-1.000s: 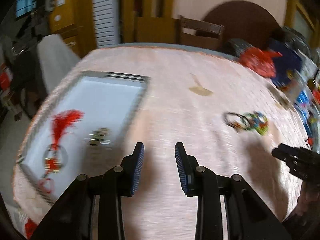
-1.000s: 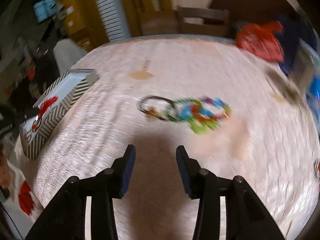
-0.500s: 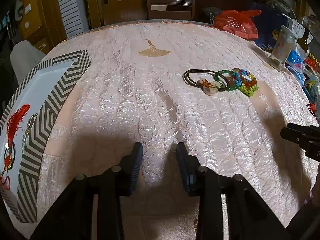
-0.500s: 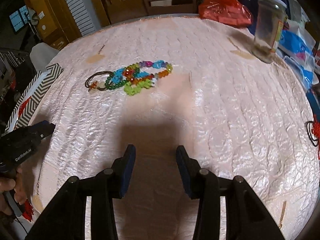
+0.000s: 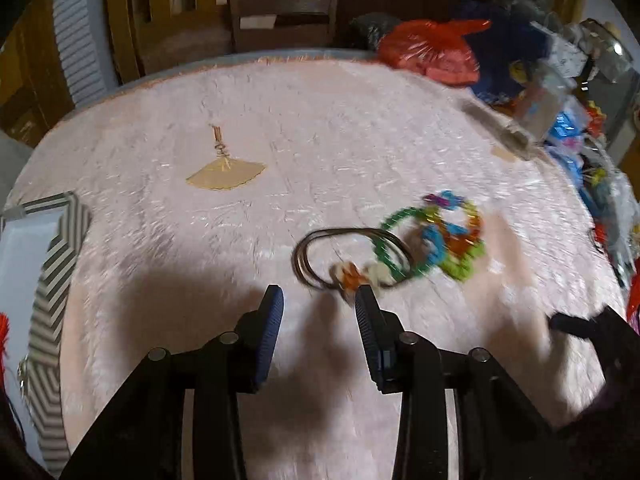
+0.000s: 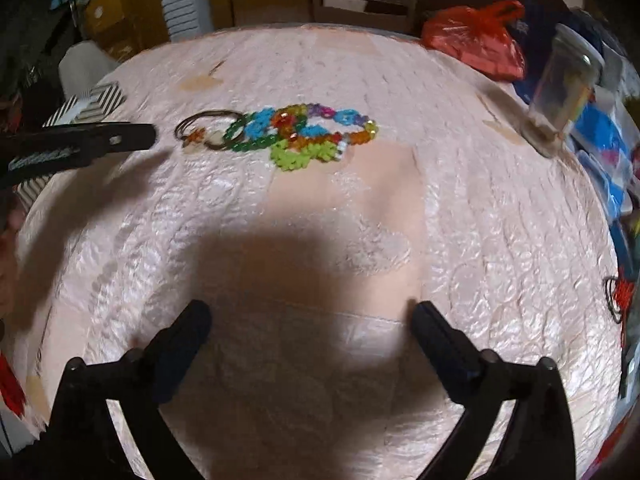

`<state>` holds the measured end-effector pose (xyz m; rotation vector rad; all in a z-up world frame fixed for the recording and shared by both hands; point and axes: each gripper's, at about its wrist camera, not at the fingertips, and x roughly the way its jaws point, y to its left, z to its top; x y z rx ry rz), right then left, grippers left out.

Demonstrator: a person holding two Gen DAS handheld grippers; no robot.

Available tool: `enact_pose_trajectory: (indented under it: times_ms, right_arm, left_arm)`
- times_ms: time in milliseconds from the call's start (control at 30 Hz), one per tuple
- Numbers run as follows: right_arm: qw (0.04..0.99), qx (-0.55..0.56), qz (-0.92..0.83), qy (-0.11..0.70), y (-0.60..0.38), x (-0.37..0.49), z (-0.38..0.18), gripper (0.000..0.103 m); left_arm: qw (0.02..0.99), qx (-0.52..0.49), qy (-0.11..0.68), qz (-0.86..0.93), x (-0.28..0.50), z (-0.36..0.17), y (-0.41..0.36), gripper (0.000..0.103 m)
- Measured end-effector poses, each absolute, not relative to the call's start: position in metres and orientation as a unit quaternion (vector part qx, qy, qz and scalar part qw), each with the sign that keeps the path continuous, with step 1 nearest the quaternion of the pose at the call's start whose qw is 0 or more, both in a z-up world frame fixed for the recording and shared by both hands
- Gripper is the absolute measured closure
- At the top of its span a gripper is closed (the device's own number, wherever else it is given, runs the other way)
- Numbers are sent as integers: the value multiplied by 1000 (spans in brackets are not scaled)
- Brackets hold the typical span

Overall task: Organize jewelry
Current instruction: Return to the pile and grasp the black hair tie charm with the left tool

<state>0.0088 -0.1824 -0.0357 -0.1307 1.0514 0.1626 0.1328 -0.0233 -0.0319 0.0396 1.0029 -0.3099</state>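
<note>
A dark bangle set with an orange and cream charm (image 5: 352, 258) lies on the pink tablecloth, tangled with colourful beaded bracelets (image 5: 444, 236). My left gripper (image 5: 318, 306) is open and empty, its fingertips just short of the bangles. The same pile shows in the right wrist view: the bangles (image 6: 206, 130) and the bracelets (image 6: 304, 134). My right gripper (image 6: 310, 316) is wide open and empty, well back from the pile. A striped jewelry box (image 5: 48, 280) sits at the left. A gold fan-shaped earring (image 5: 224, 170) lies further back.
A red bag (image 5: 432, 54), a glass jar (image 6: 564, 88) and cluttered packets (image 5: 592, 168) crowd the table's right side. A wooden chair (image 5: 284, 20) stands behind the table. A red knot ornament (image 6: 620, 296) lies at the right edge.
My left gripper has moved forward and right, up to the bangles, and the box has slid out to the left. My right gripper has opened wide.
</note>
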Motion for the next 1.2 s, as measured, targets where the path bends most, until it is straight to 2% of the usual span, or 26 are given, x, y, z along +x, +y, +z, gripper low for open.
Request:
enact_pose_trajectory:
  times_ms: [200, 267, 300, 333, 433, 467, 533, 633, 967, 1067, 1200]
  right_arm:
    - [862, -66, 82, 495, -183, 7, -34, 0]
    - [862, -67, 84, 495, -183, 6, -34, 0]
    - [863, -67, 84, 494, -183, 5, -34, 0]
    - [862, -68, 85, 494, -183, 6, -34, 0]
    - [861, -67, 83, 496, -184, 8, -34, 0]
    - [861, -66, 82, 497, -184, 9, -34, 0]
    - [860, -66, 80, 499, -184, 9, -34, 0]
    - [859, -65, 79, 502, -183, 9, -34, 0]
    - [854, -59, 68, 512, -184, 12, -34, 1]
    - [861, -57, 62, 502, -188, 11, -30, 6]
    - [864, -25, 55, 500, -201, 14, -26, 11]
  left_arm:
    - [866, 5, 483, -129, 155, -44, -23, 43]
    - [866, -2, 484, -128, 157, -45, -22, 39]
    - [866, -3, 485, -122, 159, -45, -20, 30]
    - [866, -6, 487, -114, 160, -46, -17, 26]
    - [867, -3, 482, -121, 158, -47, -14, 26]
    - [868, 3, 481, -123, 155, -47, -14, 28]
    - [867, 29, 484, -113, 147, -47, -13, 51]
    - [862, 74, 487, -118, 121, -48, -12, 60]
    - [869, 74, 436, -223, 92, -23, -38, 57]
    - [845, 84, 464, -252, 105, -36, -53, 57]
    - [838, 102, 466, -264, 102, -39, -59, 55]
